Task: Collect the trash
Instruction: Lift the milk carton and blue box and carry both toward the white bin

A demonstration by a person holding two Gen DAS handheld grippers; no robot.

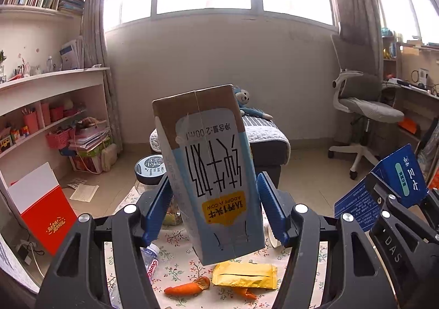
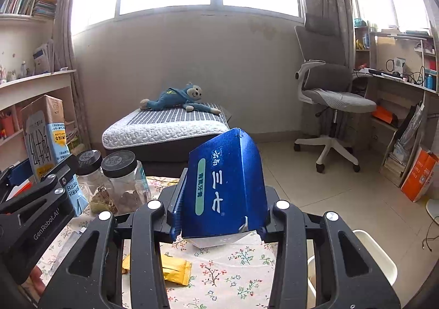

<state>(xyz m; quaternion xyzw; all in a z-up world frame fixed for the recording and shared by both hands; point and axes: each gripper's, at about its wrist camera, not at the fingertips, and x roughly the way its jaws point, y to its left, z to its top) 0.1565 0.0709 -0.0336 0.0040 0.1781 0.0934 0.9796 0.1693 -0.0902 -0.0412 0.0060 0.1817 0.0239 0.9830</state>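
Left gripper [image 1: 214, 207]: I have its blue pads clamped on the milk carton [image 1: 211, 171], which is upside down and lifted above the floral tablecloth [image 1: 175, 262].
Right gripper [image 2: 219, 215]: I have it clamped on the dark blue box [image 2: 225, 188], tilted, raised over the same cloth.
Table: yellow packet [image 1: 245, 275], orange wrapper [image 1: 189, 287] and two black-lidded jars [image 2: 120, 180] lie below.
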